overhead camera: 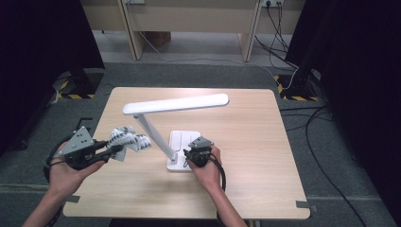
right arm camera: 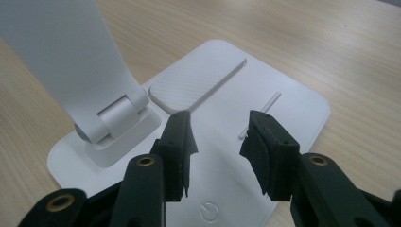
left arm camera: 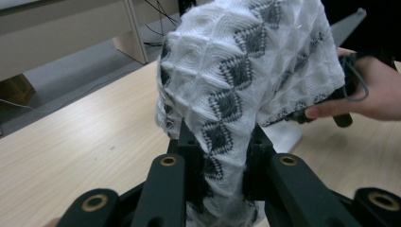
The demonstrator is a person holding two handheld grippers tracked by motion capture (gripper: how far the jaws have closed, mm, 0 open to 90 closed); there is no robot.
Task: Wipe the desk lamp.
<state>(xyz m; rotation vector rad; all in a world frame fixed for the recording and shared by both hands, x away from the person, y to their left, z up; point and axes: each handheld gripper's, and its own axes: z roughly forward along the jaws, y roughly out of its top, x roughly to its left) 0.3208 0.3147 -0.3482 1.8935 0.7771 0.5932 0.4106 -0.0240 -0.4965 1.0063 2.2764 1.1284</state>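
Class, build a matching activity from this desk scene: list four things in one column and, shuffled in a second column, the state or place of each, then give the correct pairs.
Things:
1. left hand-held gripper
2. right hand-held gripper
3. lamp head
4. power symbol

States or places:
A. printed on the lamp base
B. long white bar above the table
C. jaws apart over the lamp base
D. clamped on the knitted cloth

Pairs: 1-D, 2-C, 3-B, 4-A

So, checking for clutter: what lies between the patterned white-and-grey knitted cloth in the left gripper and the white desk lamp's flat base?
In the high view, only the lamp's slanted white arm and bare wooden table lie between cloth and base.
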